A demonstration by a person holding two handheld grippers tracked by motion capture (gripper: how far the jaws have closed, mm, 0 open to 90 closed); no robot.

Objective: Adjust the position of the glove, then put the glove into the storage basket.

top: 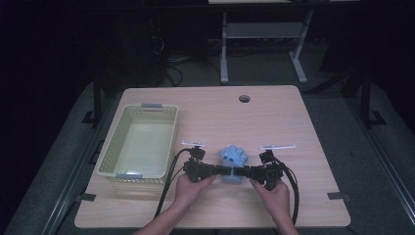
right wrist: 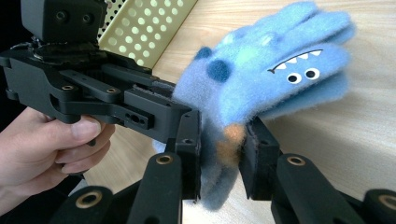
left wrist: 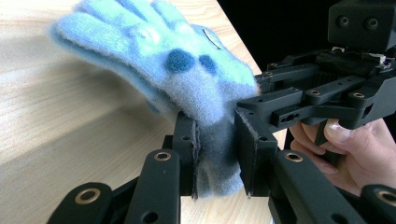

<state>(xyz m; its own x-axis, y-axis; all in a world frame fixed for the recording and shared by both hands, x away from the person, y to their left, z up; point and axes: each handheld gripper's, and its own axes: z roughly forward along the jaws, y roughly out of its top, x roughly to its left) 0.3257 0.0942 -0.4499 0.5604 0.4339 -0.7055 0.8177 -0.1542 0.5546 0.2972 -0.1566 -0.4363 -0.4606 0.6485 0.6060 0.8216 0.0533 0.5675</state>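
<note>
A fluffy light-blue glove with dark blue spots and a monster face hangs between the two grippers over the front middle of the table. My left gripper comes in from the left and is shut on the glove's cuff. From the right, my right gripper is shut on the same cuff, which has an orange patch. The glove's fingers point away from the person and stick out above the tabletop. In each gripper view the other gripper and the hand that holds it show close by.
A pale yellow perforated basket stands on the table's left side, just left of the left hand. The wooden table has a round cable hole near its far edge. A desk frame stands on the floor beyond.
</note>
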